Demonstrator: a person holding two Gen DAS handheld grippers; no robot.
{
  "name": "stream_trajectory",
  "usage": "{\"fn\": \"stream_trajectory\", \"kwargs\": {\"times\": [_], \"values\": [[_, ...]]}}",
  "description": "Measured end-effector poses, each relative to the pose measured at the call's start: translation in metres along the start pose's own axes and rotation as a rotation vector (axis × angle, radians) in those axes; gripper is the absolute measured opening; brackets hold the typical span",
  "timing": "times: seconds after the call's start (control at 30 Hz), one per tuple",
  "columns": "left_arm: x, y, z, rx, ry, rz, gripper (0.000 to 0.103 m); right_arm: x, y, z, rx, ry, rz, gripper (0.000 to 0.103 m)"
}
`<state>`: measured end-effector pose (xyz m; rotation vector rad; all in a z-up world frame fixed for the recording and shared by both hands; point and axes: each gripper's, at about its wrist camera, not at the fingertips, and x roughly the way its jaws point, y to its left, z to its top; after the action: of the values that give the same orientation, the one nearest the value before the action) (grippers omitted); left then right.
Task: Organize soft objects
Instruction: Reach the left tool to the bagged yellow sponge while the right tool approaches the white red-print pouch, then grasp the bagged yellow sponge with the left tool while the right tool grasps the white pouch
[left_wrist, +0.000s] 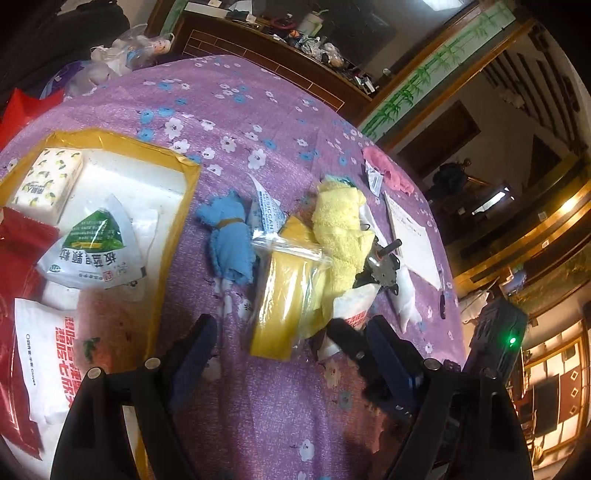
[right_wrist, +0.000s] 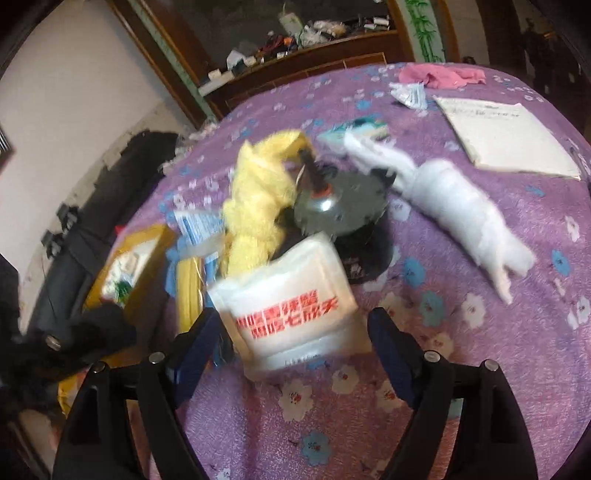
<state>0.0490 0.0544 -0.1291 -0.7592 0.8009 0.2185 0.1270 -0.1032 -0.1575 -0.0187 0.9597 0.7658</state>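
Both hand-held grippers tilt down, jaws wide: right (right_wrist: 295, 339) straddles white packet (right_wrist: 291, 306)

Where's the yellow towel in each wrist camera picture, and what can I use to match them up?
Left wrist: yellow towel right of centre, beside the bagged yellow pack.
Right wrist: yellow towel left of centre, above the white packet with red print.
Shared landmark: pink cloth.

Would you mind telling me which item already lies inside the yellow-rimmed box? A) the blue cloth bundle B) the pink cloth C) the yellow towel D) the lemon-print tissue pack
D: the lemon-print tissue pack sits in the far corner of the yellow-rimmed box, while the other three lie out on the purple cloth.
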Motion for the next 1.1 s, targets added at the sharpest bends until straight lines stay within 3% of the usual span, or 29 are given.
{"fn": "stream_trajectory", "kwargs": {"times": [0.17,0.37,0.4,0.47,0.5,0.53,0.87,0.9,0.97,1.0,1.1], "values": [[0.003,0.004,0.000,-0.013,0.012,-0.014,0.086,0.006,0.003,-0.002,-0.024,0.013,-0.040,0.079],[0.003,0.005,-0.002,-0.010,0.015,-0.005,0.086,-0.001,0.006,-0.006,-0.048,-0.023,-0.062,0.062],[0.003,0.005,-0.002,-0.010,0.014,-0.004,0.086,-0.002,0.007,-0.007,-0.054,-0.022,-0.057,0.039],[0.003,0.005,-0.003,-0.005,0.010,0.001,0.086,-0.005,0.008,-0.009,-0.051,-0.024,-0.027,0.024],[0.002,0.004,-0.004,-0.004,0.008,0.005,0.086,-0.004,0.008,-0.009,-0.050,-0.019,-0.027,0.003],[0.003,0.004,-0.004,-0.004,0.007,0.008,0.086,-0.002,0.007,-0.009,-0.045,-0.007,-0.024,0.000],[0.004,-0.005,-0.009,0.018,0.010,0.031,0.086,-0.010,-0.006,-0.007,0.038,-0.027,0.072,0.000],[0.003,-0.006,-0.009,0.020,0.006,0.029,0.086,-0.012,-0.008,-0.006,0.050,-0.034,0.081,0.007],[-0.001,-0.007,-0.010,0.024,-0.003,0.029,0.086,-0.016,-0.010,-0.005,0.065,-0.056,0.078,0.050],[-0.003,-0.007,-0.010,0.025,-0.009,0.028,0.086,-0.018,-0.011,-0.004,0.072,-0.073,0.076,0.077],[-0.009,-0.004,-0.011,0.022,-0.019,0.024,0.086,-0.017,-0.004,-0.001,0.038,-0.081,0.062,0.078]]}}
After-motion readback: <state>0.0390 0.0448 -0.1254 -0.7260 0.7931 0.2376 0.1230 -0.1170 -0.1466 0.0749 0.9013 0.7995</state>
